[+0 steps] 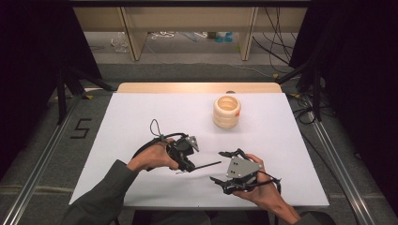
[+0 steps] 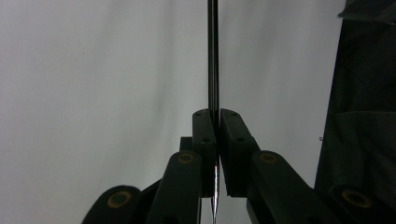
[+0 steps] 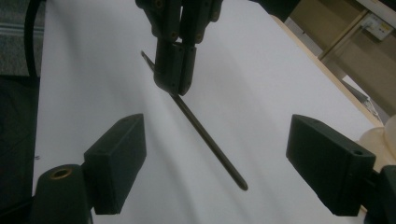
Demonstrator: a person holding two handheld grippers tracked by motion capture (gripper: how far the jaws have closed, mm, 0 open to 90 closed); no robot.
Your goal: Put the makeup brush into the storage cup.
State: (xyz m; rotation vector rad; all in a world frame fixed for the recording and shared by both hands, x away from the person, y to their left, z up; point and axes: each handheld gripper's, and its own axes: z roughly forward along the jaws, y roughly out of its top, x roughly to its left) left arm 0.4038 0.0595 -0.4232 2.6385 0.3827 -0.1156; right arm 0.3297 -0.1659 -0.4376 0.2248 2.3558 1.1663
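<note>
Right now your left gripper (image 1: 190,161) is clamped tight on a thin dark rod (image 1: 206,165), the jaws pressed together around its shaft. In the left gripper view the rod (image 2: 213,56) runs straight up from between the two closed pads, and a short silvery pointed end (image 2: 215,205) hangs below them. From the right gripper view, the same rod (image 3: 210,140) slants out of the left gripper (image 3: 175,88), with its free tip just above the white table (image 3: 261,70).

Your right gripper (image 1: 223,166) stands wide apart, its two black pads (image 3: 116,161) well clear on either side of the rod, touching nothing. It sits just beside the rod's free end, nearer your edge of the table.

A cream ribbed cup (image 1: 226,111) stands upright well beyond the rod, toward the far side of the table.

For writing, a black "5" (image 1: 80,128) is marked on the floor left of the table.
</note>
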